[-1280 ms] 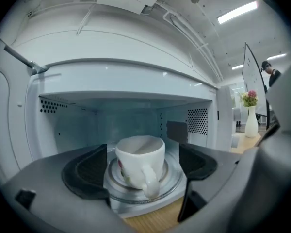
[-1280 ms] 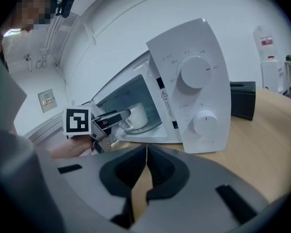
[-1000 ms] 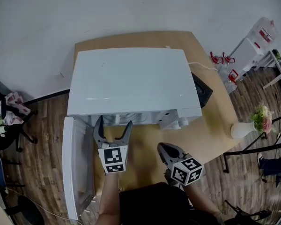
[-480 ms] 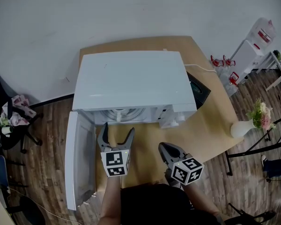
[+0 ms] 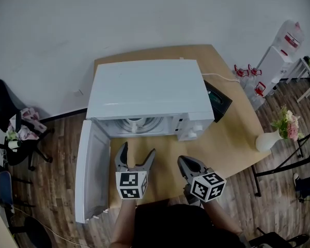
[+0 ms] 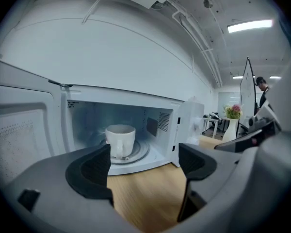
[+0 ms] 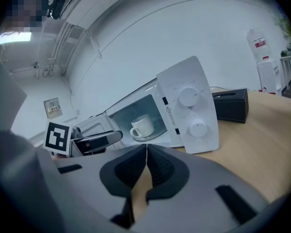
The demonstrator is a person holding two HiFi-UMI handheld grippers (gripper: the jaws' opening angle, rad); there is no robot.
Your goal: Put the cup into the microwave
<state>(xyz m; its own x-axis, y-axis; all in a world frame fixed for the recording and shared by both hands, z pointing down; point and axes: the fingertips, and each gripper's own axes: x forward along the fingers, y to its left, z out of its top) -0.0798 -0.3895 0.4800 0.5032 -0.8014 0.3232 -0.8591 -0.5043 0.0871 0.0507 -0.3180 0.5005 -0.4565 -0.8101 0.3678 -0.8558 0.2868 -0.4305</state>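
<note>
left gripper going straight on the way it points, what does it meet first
Probably the cup on the turntable inside the open microwave. The left gripper, open and empty, faces that cavity across the table; the cup sits left of centre, so it could just miss.

One microwave (image 5: 147, 92) stands ahead of two claws, the left claw (image 5: 137, 151) and the right claw (image 5: 186, 163). Its one door (image 5: 93, 174) hangs open to the left of the left claw. One cup (image 6: 120, 139) sits inside, straight ahead of the left claw. There are two dials ahead of the right claw, the upper knob (image 7: 188, 97) and the lower knob (image 7: 198, 128). One black box (image 5: 217, 99) lies ahead and to the right of the right claw on the one table (image 5: 232, 138). One vase of flowers (image 5: 268, 139) is farther right.
</note>
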